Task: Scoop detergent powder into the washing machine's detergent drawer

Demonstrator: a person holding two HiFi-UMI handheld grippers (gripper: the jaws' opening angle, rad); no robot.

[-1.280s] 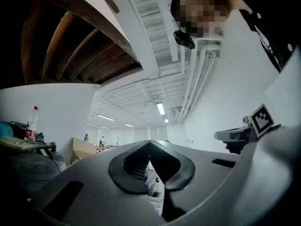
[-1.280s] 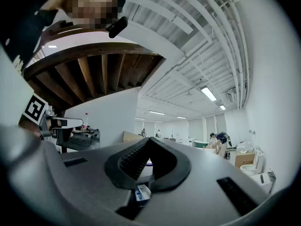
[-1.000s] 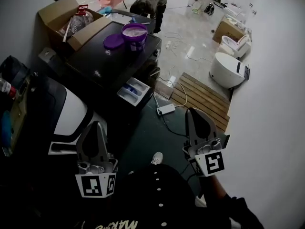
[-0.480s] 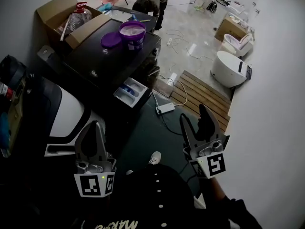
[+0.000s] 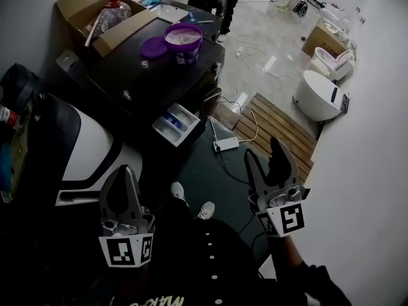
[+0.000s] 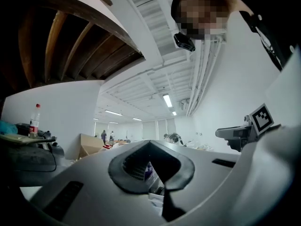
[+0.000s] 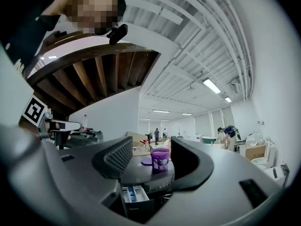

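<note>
A workshop hall: cardboard boxes (image 5: 95, 8), loose floor cables (image 5: 250, 44), strip-lit ceiling (image 7: 211, 85).

The washer (image 5: 137, 75) fills the upper left of the frame. On its top, near upper centre, stands a tub (image 5: 185, 40), with a lid (image 5: 153, 48) lying just left of it. A drawer (image 5: 176, 125) juts from the washer's front at centre. A box (image 5: 95, 11) sits behind the washer, at top left. On the floor right of the drawer lies a power strip (image 5: 226, 145), with a pallet (image 5: 280, 132) further right.
</note>
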